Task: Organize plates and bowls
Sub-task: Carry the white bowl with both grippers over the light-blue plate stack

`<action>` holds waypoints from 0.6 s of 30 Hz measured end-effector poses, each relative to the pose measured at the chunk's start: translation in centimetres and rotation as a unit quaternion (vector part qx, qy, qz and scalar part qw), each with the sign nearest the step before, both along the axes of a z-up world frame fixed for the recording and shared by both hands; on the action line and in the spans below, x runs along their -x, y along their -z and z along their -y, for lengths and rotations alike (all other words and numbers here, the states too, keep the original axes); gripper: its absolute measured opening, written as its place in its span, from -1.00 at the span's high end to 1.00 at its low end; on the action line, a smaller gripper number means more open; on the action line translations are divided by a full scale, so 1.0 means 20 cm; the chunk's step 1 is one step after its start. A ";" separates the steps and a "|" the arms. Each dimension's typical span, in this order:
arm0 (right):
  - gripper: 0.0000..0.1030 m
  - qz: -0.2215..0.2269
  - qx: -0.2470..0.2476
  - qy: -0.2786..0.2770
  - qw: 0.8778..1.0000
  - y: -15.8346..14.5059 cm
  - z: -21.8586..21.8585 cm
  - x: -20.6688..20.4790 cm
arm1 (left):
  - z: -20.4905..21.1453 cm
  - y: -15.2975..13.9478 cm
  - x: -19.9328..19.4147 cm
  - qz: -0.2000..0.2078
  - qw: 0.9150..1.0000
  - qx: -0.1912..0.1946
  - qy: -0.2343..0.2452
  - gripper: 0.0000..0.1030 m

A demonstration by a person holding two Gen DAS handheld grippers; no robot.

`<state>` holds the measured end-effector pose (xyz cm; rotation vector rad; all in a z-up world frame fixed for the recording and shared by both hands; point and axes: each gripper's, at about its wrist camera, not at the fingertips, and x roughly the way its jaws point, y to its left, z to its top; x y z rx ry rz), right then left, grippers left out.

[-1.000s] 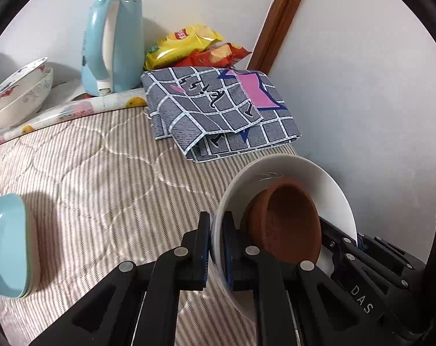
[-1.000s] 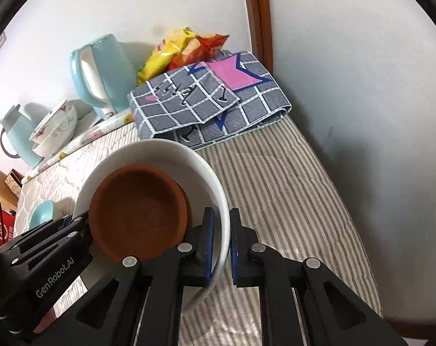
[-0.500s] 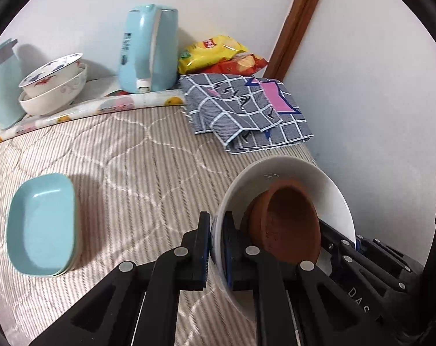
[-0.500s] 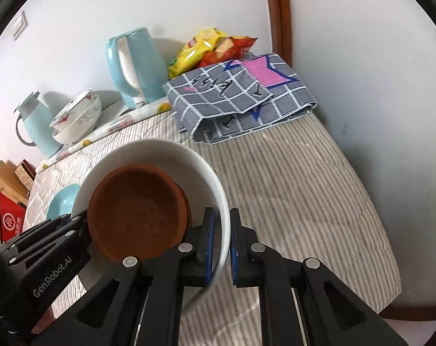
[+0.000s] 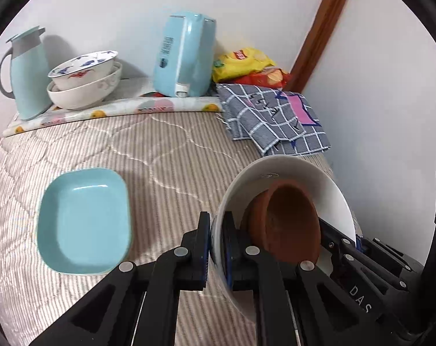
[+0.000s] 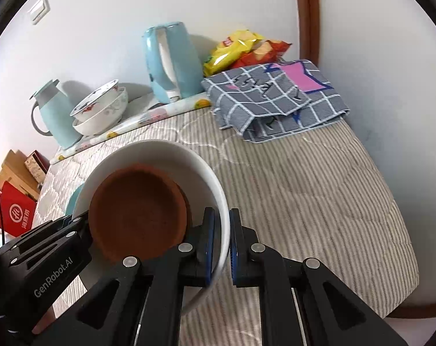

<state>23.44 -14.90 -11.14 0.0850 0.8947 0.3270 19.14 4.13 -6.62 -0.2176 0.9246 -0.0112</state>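
A large white bowl hangs above the striped bed cover, with a brown clay bowl lying inside it. My left gripper is shut on the white bowl's left rim. On the opposite rim my right gripper is shut too. A light blue square dish lies on the cover to the left, and only its edge shows in the right wrist view. Two patterned white bowls sit stacked at the back.
At the back stand a blue jug, a blue kettle and snack bags. A folded grey checked cloth lies near the wall corner. Boxes sit on the floor past the bed's left edge.
Both grippers have carried the white bowl with the brown one leftward along the bed. The blue square dish, the stacked bowls and the jug have come further into view.
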 end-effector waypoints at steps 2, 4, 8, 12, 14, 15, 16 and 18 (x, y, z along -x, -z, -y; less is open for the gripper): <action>0.82 0.000 -0.002 -0.005 1.000 -0.01 -0.04 0.00 | -0.05 0.00 0.01 0.002 1.000 0.001 -0.005 0.83; 0.82 0.002 -0.002 -0.011 1.000 -0.01 -0.09 0.00 | -0.09 -0.01 0.01 0.004 1.000 0.002 -0.010 0.82; 0.82 0.005 -0.002 -0.020 1.000 -0.03 -0.18 0.01 | -0.17 -0.02 0.03 0.007 1.000 0.002 -0.019 0.82; 0.82 0.006 -0.003 -0.031 0.999 -0.03 -0.26 0.00 | -0.26 -0.02 0.04 0.008 0.999 0.003 -0.031 0.82; 0.82 0.008 -0.002 -0.036 0.999 -0.04 -0.30 0.00 | -0.31 -0.02 0.04 0.008 0.999 0.005 -0.036 0.82; 0.82 0.009 -0.002 -0.039 0.999 -0.04 -0.33 0.00 | -0.33 -0.01 0.04 0.008 0.999 0.006 -0.039 0.82; 0.82 0.009 -0.002 -0.042 0.999 -0.05 -0.35 0.00 | -0.36 -0.01 0.05 0.009 0.999 0.006 -0.043 0.82; 0.82 0.009 -0.002 -0.048 0.999 -0.05 -0.40 0.00 | -0.41 0.00 0.05 0.008 0.999 0.007 -0.050 0.82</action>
